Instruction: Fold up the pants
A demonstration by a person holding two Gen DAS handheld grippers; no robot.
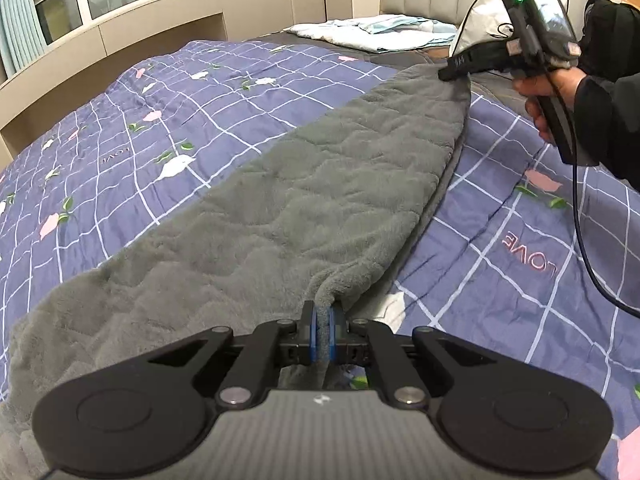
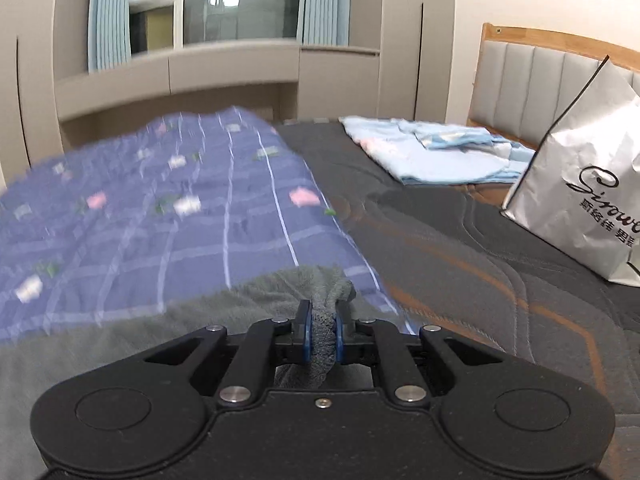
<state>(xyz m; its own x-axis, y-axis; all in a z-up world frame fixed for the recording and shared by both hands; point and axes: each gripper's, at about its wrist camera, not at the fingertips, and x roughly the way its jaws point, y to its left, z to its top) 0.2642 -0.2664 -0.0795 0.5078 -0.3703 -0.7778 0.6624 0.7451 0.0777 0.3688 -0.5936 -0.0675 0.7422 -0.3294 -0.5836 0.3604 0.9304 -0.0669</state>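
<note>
Grey fleece pants [image 1: 280,200] lie stretched along the purple checked quilt [image 1: 140,128] on the bed. My left gripper [image 1: 323,330] is shut on one end of the pants, with grey fabric pinched between its blue pads. My right gripper [image 1: 450,73] shows at the far end in the left wrist view, clamped on the other end of the pants. In the right wrist view the right gripper [image 2: 321,330] is shut on a bunched fold of the grey pants [image 2: 280,288], held just above the quilt [image 2: 160,200].
A white paper shopping bag [image 2: 584,200] stands on the dark mattress [image 2: 440,240] near the padded headboard [image 2: 540,88]. Folded light blue bedding [image 2: 432,152] lies beyond it. A window with blue curtains [image 2: 112,12] and low cabinets are behind the bed.
</note>
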